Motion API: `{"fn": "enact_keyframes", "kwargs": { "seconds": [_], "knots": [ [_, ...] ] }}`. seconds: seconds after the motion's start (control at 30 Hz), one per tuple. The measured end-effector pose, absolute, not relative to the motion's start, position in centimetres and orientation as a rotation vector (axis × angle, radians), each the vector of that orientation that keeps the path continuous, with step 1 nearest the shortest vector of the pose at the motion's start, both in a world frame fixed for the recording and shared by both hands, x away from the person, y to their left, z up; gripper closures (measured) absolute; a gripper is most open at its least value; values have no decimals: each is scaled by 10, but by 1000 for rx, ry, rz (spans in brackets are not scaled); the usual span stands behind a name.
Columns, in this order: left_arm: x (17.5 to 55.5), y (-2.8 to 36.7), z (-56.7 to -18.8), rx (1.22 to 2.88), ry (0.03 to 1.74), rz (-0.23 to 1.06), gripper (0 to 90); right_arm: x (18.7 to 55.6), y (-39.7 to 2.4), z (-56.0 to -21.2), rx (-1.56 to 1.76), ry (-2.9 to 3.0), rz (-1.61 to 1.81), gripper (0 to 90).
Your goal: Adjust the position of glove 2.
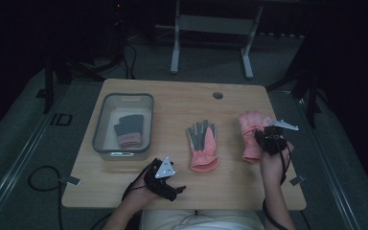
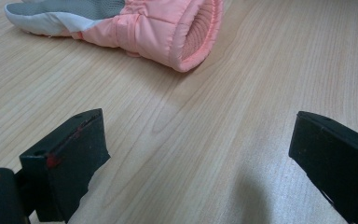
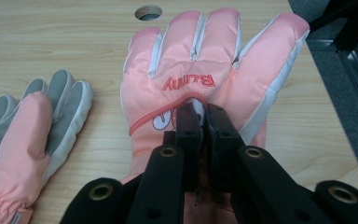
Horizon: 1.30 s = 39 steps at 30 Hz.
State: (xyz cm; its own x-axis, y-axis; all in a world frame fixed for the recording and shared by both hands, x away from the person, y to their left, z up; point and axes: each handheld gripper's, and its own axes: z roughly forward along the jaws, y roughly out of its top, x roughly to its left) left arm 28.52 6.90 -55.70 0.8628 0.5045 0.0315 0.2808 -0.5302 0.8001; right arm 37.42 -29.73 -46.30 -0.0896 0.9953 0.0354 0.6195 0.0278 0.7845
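Pink glove (image 3: pixel 205 84) pinched by R gripper (image 3: pixel 203 114), jaws closed on fabric.
Grip to be kept firm, lifted clear toward bin (image 1: pixel 100 125); L gripper (image 2: pixel 200 154) wide open, empty.

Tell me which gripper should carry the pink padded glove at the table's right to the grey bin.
Right. The right gripper is already shut on that pink padded glove; the left gripper rests open over bare table.
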Motion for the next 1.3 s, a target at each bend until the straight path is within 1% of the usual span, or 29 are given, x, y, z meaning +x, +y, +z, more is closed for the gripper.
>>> {"fn": "enact_keyframes", "kwargs": {
  "seconds": [0.17,0.43,0.53,0.6,0.83,1.1,1.2,1.3],
  "knots": [
    [285,69,-557,2159,567,326,39,377,-289,-482,1656,1770,856,851],
    [285,69,-557,2164,567,326,39,389,-288,-511,1723,1791,813,844],
    [285,69,-557,2163,568,326,39,393,-287,-520,1725,1808,800,831],
    [285,69,-557,2164,567,325,39,395,-288,-523,1729,1818,800,805],
    [285,70,-557,2159,566,320,39,392,-293,-513,1597,1898,859,667],
    [285,69,-557,2158,568,322,39,388,-307,-500,1361,2069,873,644],
    [285,69,-558,2170,562,323,39,391,-309,-498,1267,2136,822,596],
    [284,68,-558,2172,557,325,40,396,-308,-503,1267,2171,819,582]
  ]
}}
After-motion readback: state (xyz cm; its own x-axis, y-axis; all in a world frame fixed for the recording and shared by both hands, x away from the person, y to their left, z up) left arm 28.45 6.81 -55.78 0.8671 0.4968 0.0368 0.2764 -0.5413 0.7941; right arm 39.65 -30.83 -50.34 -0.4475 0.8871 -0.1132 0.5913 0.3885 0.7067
